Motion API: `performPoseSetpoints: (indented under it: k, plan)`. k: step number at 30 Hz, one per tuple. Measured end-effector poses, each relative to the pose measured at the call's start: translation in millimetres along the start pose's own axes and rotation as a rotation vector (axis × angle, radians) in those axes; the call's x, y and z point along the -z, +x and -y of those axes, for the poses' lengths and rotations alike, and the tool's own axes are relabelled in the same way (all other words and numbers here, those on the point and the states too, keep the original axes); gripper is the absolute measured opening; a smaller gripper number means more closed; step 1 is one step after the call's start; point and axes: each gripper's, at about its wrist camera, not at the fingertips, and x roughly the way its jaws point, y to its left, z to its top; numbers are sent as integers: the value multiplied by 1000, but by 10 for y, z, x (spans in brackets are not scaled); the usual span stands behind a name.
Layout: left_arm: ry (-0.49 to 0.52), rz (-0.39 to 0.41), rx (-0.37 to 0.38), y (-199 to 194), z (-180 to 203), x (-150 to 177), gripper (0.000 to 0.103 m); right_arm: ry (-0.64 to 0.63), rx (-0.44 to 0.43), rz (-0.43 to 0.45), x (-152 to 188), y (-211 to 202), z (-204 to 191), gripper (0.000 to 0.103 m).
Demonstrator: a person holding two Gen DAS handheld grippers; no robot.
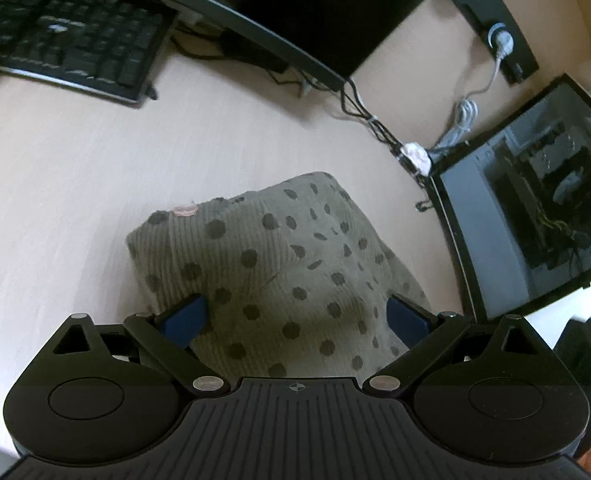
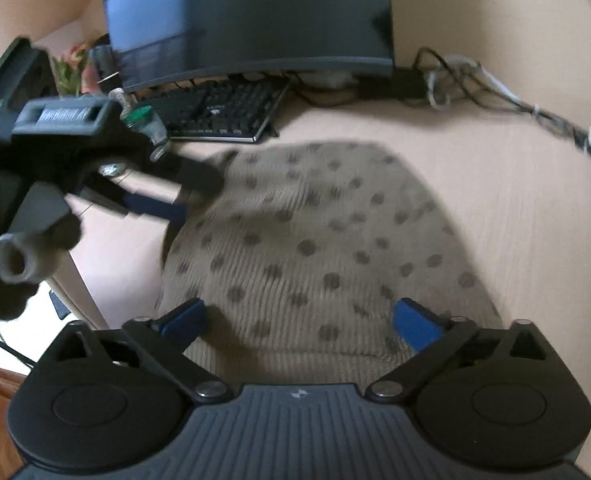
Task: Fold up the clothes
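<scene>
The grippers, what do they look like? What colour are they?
Both look alike. The left gripper and right gripper each have a black ribbed body, two round black discs, silver rivets on black link bars, and blue fingertips. A tiny cross mark sits mid-body.

An olive-green garment point(image 1: 279, 272) with dark dots was seen; blue finger pads point(image 1: 185, 318) at 7 o'clock; a black keyboard point(image 1: 71, 36) at 11.

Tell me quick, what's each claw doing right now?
Left gripper: open, holding nothing, over the spotted garment.
Right gripper: open, holding nothing, over the same garment.
</scene>
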Motion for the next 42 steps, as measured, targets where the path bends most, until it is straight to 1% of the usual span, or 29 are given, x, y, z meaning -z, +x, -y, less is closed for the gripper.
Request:
performPoseSetpoints:
  k: [3, 6, 8, 9, 10, 11, 12, 13, 15, 16, 18, 19, 20, 22, 24, 27, 31, 32, 33, 35, 36, 37, 38, 39, 42]
  plan:
    - [61, -5, 18, 184, 46, -174, 99, 57, 20, -9, 16, 54, -100, 103]
    - [118, -6, 41, 446, 123, -436, 99, 115, 54, -27, -33, 165, -148, 103]
    - [132, -6, 53, 575, 163, -581, 99, 141, 72, -39, -78, 220, -162, 103]
    - [130, -6, 55, 579, 171, -613, 99, 152, 69, -37, -105, 188, -146, 103]
    - [125, -2, 58, 539, 168, -626, 99, 168, 62, -19, -125, 112, -111, 103]
    - [123, 3, 64, 465, 156, -618, 99, 186, 67, 18, -132, 1, -58, 103]
    - [124, 7, 66, 374, 137, -586, 99, 206, 83, 76, -127, -145, 13, 103]
    - [127, 10, 61, 272, 113, -535, 99, 222, 123, 128, -130, -255, 92, 103]
    - [130, 5, 40, 135, 80, -397, 99, 245, 255, 216, -151, -400, 268, 103]
    - [133, 0, 21, 124, 88, -327, 99, 246, 309, 227, -190, -402, 359, 103]
    - [138, -11, -15, 100, 105, -188, 99, 229, 393, 185, -325, -259, 548, 102]
    - [141, -16, -33, 88, 113, -119, 99, 211, 406, 156, -374, -179, 589, 101]
    - [151, -20, -53, 84, 136, -55, 99, 182, 389, 119, -403, -89, 576, 94]
    - [215, -35, -101, 118, 246, 51, 99, 119, 345, 58, -442, 86, 515, 92]
    - [273, -54, -146, 157, 309, 130, 99, 43, 273, 31, -417, 250, 347, 84]
    - [314, -49, -224, 166, 302, 201, 99, -98, 212, 52, -507, 534, 96, 83]
    - [290, -20, -276, -28, 137, 196, 99, -185, 84, 70, -798, 926, -88, 83]
    - [286, -16, -283, -70, 93, 188, 99, -204, 71, 73, -866, 1018, -138, 83]
    - [276, -11, -287, -111, 41, 182, 99, -224, 74, 79, -928, 1100, -187, 87]
    - [254, 4, -281, -200, -49, 169, 99, -255, 93, 94, -1038, 1216, -277, 92]
    - [245, 18, -271, -267, -84, 152, 99, -256, 121, 104, -1073, 1200, -307, 93]
    - [240, 43, -257, -353, -107, 114, 99, -257, 149, 114, -1109, 1184, -338, 95]
    - [239, 73, -241, -448, -114, 63, 99, -249, 175, 130, -1128, 1125, -357, 99]
    - [238, 105, -215, -542, -120, -6, 99, -230, 197, 151, -1112, 1008, -361, 103]
    - [242, 203, -91, -777, -128, -307, 99, -169, 246, 210, -984, 623, -369, 103]
